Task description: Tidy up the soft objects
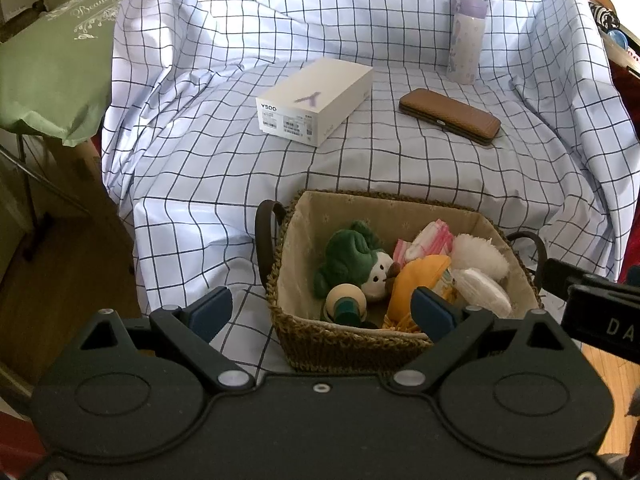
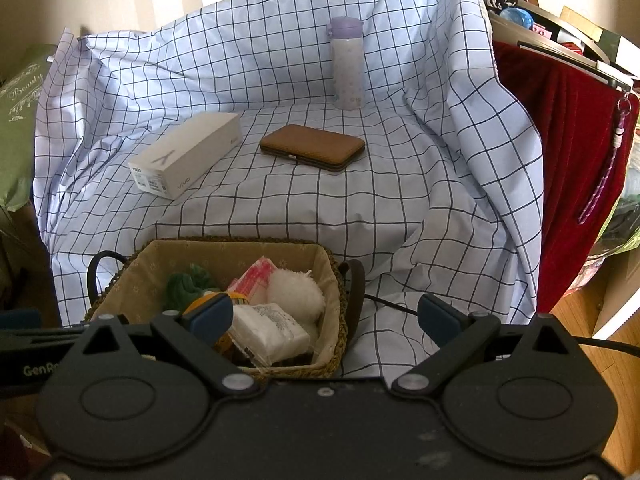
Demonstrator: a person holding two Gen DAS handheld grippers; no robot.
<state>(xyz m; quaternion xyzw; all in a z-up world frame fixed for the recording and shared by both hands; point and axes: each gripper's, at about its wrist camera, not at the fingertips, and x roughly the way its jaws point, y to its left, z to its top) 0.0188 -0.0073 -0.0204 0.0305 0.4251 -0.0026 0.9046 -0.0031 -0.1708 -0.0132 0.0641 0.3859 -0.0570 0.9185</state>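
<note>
We see soft toys and packets all in basket. On checked cloth only box, case, bottle remain: task looks done. Left gripper and right gripper both released, empty.

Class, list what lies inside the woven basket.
Inside the woven basket: green plush, white fluffy ball, pink-striped packet, yellow pouch, white wrapped pack. Whatever lies beneath them is hidden.
</note>
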